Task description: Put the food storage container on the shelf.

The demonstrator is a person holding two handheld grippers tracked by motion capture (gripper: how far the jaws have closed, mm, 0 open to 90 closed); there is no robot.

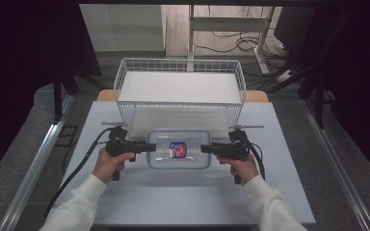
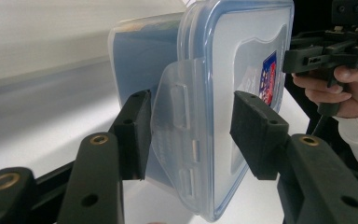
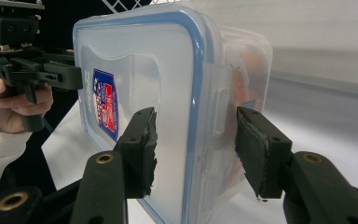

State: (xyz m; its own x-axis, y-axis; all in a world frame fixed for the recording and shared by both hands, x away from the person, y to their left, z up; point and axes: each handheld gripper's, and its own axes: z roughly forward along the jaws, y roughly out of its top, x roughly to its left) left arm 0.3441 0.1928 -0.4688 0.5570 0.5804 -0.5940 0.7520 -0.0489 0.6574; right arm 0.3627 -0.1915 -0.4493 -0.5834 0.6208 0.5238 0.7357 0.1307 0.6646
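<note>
I hold a black two-jaw gripper in each hand, one at either short end of the clear plastic food container with the blue-rimmed snap lid [image 1: 178, 149]. It sits on the pale grey table [image 1: 183, 197], just in front of the white wire basket [image 1: 180, 84]. My left gripper [image 2: 189, 135] straddles the lid's end latch flap [image 2: 177, 116]; one pad lies against the container's side, the other stands a little off the lid face, so I cannot tell whether it grips. My right gripper [image 3: 196, 149] brackets the opposite end the same way, both pads close to the lid edge, firm clamping unclear. A red and blue label [image 1: 177, 149] shows on the lid
</note>
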